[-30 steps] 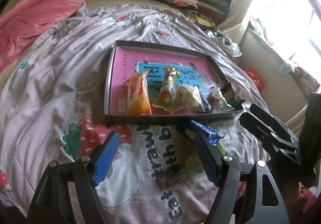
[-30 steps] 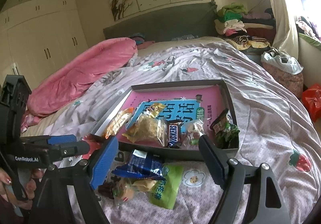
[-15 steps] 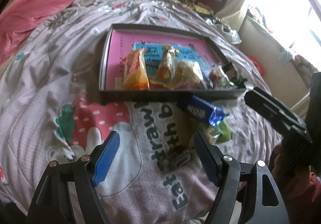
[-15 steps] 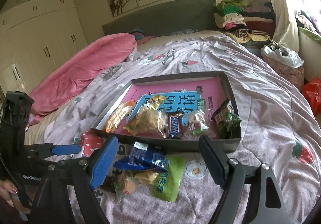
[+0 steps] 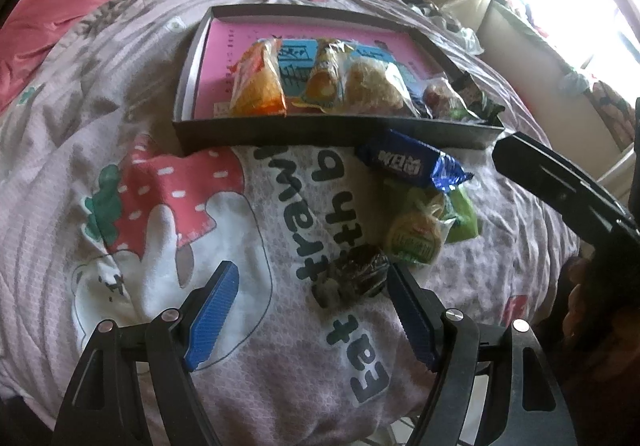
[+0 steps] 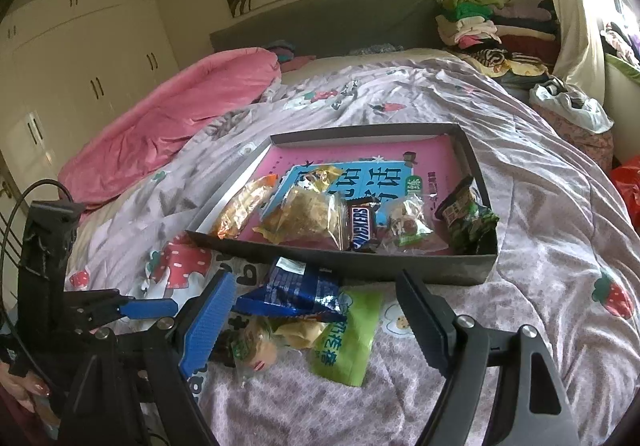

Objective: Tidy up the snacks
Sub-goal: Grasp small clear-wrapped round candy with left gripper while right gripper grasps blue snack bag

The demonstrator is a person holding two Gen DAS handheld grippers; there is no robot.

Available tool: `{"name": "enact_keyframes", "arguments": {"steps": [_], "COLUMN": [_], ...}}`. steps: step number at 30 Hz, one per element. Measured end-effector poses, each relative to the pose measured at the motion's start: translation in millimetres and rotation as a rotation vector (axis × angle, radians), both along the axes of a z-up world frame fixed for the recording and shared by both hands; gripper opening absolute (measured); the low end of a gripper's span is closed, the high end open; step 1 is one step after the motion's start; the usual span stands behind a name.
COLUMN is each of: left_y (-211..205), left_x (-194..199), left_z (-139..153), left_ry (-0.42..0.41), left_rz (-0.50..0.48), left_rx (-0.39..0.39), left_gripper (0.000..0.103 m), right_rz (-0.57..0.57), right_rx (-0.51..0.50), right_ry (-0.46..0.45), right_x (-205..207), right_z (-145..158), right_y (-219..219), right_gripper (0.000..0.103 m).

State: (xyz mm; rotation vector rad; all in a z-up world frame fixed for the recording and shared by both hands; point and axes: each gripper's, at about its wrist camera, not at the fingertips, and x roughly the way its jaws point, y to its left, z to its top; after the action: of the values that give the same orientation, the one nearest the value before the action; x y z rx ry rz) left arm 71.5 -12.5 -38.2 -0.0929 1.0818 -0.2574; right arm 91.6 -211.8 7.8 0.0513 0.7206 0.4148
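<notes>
A dark shallow box [image 5: 336, 132] [image 6: 360, 260] with a pink book inside lies on the bed and holds several snacks in a row: an orange pack [image 5: 258, 84], a clear crumbly bag [image 6: 308, 214], a Snickers bar [image 6: 362, 226] and a green pack [image 6: 466, 216]. In front of it lie loose snacks: a blue wafer pack [image 5: 408, 162] [image 6: 292, 292], a round pastry [image 5: 416, 236], a green sachet [image 6: 348, 338] and a dark wrapped sweet [image 5: 358, 276]. My left gripper [image 5: 312, 278] is open, low over the quilt, the dark sweet just inside its right finger. My right gripper [image 6: 316, 294] is open above the loose pile.
The bed is covered by a lilac strawberry-print quilt [image 5: 120, 174]. A pink duvet [image 6: 168, 114] lies at the left. Folded clothes [image 6: 480, 18] are stacked by the headboard, with a plastic bag [image 6: 568, 106] at the right. The right gripper's body [image 5: 568, 190] shows at the left view's right edge.
My left gripper has sunk toward the quilt and tilted down, so the loose snacks and the dark sweet now sit closer to its fingers. The right gripper has hardly moved.
</notes>
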Motion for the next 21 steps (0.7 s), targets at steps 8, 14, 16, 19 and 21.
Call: {"name": "enact_keyframes", "arguments": {"steps": [8, 14, 16, 19, 21], "left_y": [-4.7, -9.2, -9.8, -10.3, -9.9], "left_x": [-0.4, -0.3, -0.4, 0.3, 1.2], "left_z": [-5.3, -7.8, -7.6, -8.4, -9.0], "left_ry": [0.001, -0.011, -0.015, -0.02, -0.02], "left_rz": [-0.003, -0.009, -0.01, -0.006, -0.005], "left_rx": [0.015, 0.009, 0.004, -0.001, -0.01], "left_gripper": [0.078, 0.078, 0.078, 0.073, 0.072], "right_rz": [0.013, 0.034, 0.04, 0.053, 0.057], "right_rx": [-0.01, -0.029, -0.035, -0.037, -0.043], "right_ry": [0.017, 0.037, 0.044, 0.062, 0.07], "right_x": [0.0, 2.2, 3.7, 6.8, 8.6], "right_z": [-5.5, -13.3, -15.9, -21.2, -24.4], "right_y": [2.8, 10.0, 12.7, 16.6, 19.6], "right_gripper": [0.082, 0.082, 0.082, 0.082, 0.082]}}
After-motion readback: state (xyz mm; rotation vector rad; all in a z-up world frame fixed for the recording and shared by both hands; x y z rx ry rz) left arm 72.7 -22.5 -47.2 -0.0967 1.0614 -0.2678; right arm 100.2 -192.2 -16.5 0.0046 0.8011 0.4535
